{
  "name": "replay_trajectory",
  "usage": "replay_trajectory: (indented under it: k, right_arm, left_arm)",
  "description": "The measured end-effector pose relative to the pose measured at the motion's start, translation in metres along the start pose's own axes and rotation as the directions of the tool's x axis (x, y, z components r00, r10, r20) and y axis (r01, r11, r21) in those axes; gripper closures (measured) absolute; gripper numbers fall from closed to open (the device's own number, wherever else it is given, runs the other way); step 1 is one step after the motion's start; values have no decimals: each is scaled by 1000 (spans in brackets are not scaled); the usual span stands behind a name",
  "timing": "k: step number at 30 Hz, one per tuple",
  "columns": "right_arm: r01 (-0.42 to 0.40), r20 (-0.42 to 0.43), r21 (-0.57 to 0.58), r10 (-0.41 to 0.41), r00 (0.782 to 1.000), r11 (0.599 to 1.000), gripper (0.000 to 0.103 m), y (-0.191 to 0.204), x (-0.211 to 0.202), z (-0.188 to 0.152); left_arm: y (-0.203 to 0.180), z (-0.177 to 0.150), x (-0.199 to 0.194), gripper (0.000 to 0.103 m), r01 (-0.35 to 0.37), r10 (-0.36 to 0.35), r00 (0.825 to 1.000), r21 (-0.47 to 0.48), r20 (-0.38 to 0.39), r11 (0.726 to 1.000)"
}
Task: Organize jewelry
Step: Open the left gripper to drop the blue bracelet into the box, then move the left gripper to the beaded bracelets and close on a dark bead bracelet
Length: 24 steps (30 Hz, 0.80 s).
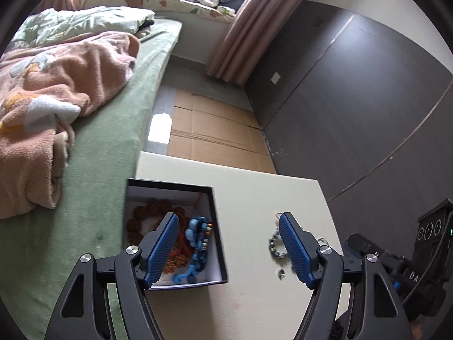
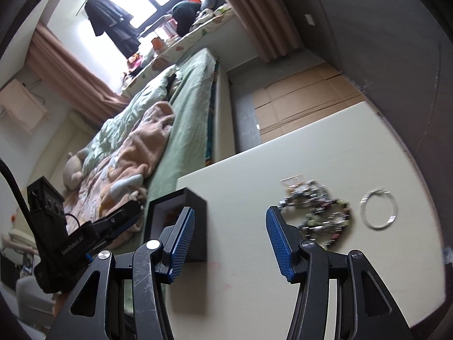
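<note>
- Left wrist view, far left: bed (image 1: 113, 147) with green sheet, pink blanket (image 1: 56, 99) bunched on it.
- Lower centre-left: black box (image 1: 219, 226) on white table (image 1: 269, 198), white inside; brown bead bracelet (image 1: 141, 215), orange beads and blue bead bracelet (image 1: 198, 243) lie in it.
- Left gripper (image 1: 229, 250) spread wide, holding nothing, one finger over the box, other over bare table.
- Right of box: dark bead bracelet (image 1: 274, 245) on table, partly hidden behind right finger; small ring (image 1: 281, 273) just below it.
- Right wrist view, left edge: other gripper unit (image 2: 56, 232) above the bed.
- Right gripper (image 2: 230, 245) spread wide, nothing held.
- Centre-right: blurred pile of mixed jewelry (image 2: 320, 212), then silver bangle (image 2: 378, 209) near it, apart.
</note>
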State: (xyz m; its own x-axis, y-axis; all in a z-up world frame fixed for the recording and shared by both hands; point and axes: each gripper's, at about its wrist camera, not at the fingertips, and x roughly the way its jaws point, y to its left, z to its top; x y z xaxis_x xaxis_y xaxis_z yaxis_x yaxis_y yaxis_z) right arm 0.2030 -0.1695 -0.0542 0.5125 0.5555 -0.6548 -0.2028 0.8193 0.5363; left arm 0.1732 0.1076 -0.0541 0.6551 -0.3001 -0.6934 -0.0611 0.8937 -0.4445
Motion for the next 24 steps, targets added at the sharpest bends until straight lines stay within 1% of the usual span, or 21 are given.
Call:
replay_trajectory:
  k: [5, 10, 11, 12, 13, 15, 18, 19, 21, 22, 24]
  right_arm:
    - [44, 11, 19, -44, 999, 999, 50, -26, -17, 4]
    - [75, -3, 39, -75, 997, 996, 49, -48, -25, 5]
    - [86, -12, 50, -86, 996, 995, 46, -54, -25, 6]
    - [97, -18, 61, -96, 995, 993, 40, -58, -25, 5]
    - [113, -26, 78, -111, 993, 991, 38, -64, -24, 6]
    - [140, -39, 106, -136, 990, 985, 38, -74, -23, 6]
    - [177, -76, 174, -166, 983, 969, 38, -93, -17, 6]
    - [184, -83, 193, -171, 982, 964, 38, -99, -16, 7]
    - [205, -87, 211, -191, 978, 956, 38, -108, -16, 8]
    - [216, -91, 215, -201, 975, 952, 38, -111, -16, 9]
    - [218, -98, 222, -201, 975, 950, 38, -116, -16, 11]
  left_arm:
    - [-24, -7, 6, 29, -4, 4, 1000, 63, -1, 998]
    - [-47, -14, 16, 29, 6, -5, 1000, 116, -7, 993]
    - [-50, -16, 19, 29, 6, -5, 1000, 127, -9, 992]
    - [-56, -17, 23, 29, 6, -4, 1000, 144, -13, 990]
    - [-61, -19, 26, 29, 4, -2, 1000, 157, -18, 988]
    - [-70, -22, 37, 29, -4, 10, 999, 183, -35, 983]
    - [-77, -26, 50, 30, -1, 11, 999, 190, -52, 982]
    - [-80, -27, 54, 31, -1, 12, 998, 195, -55, 981]
    - [-86, -29, 64, 37, -6, 21, 998, 213, -65, 977]
    - [-88, -29, 68, 39, -9, 26, 997, 220, -71, 975]
    - [-90, -32, 80, 47, -15, 38, 995, 233, -93, 972]
